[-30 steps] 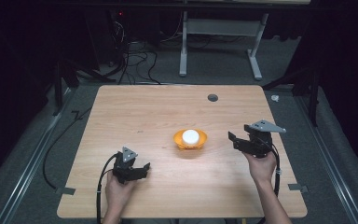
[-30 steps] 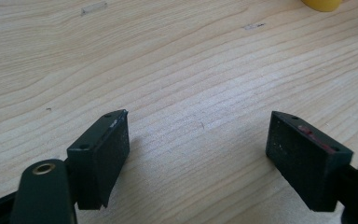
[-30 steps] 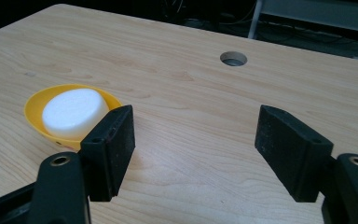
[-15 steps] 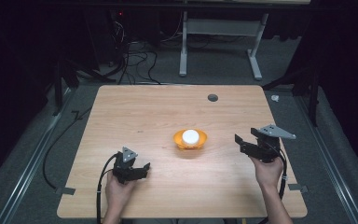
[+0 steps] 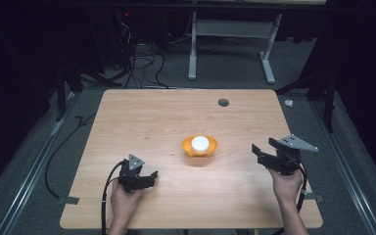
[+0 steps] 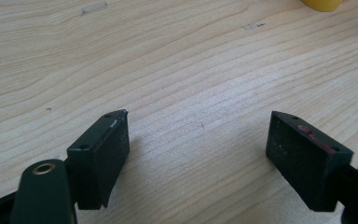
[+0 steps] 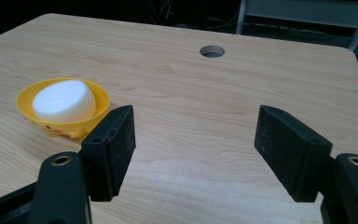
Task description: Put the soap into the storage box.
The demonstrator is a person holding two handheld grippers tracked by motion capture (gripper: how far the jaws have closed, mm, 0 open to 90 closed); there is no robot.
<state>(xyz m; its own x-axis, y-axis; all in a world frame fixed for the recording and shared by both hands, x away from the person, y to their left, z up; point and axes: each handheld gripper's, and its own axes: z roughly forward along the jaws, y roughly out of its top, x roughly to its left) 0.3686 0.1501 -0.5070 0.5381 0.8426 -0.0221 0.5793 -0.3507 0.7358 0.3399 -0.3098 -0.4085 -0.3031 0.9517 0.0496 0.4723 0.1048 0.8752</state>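
Since the puck (image 5: 200,143) already lies in the bowl (image 5: 212,148) at mid-table, the right gripper (image 5: 263,153), wide open and empty, should stay clear; left gripper (image 5: 149,178) rests open, empty.

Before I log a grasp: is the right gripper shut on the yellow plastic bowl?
No, the right gripper stands open beside the yellow plastic bowl.

Puck (image 5: 200,143) in bowl (image 5: 210,150) mid-table, between left tool (image 5: 147,179) and right tool (image 5: 262,151).
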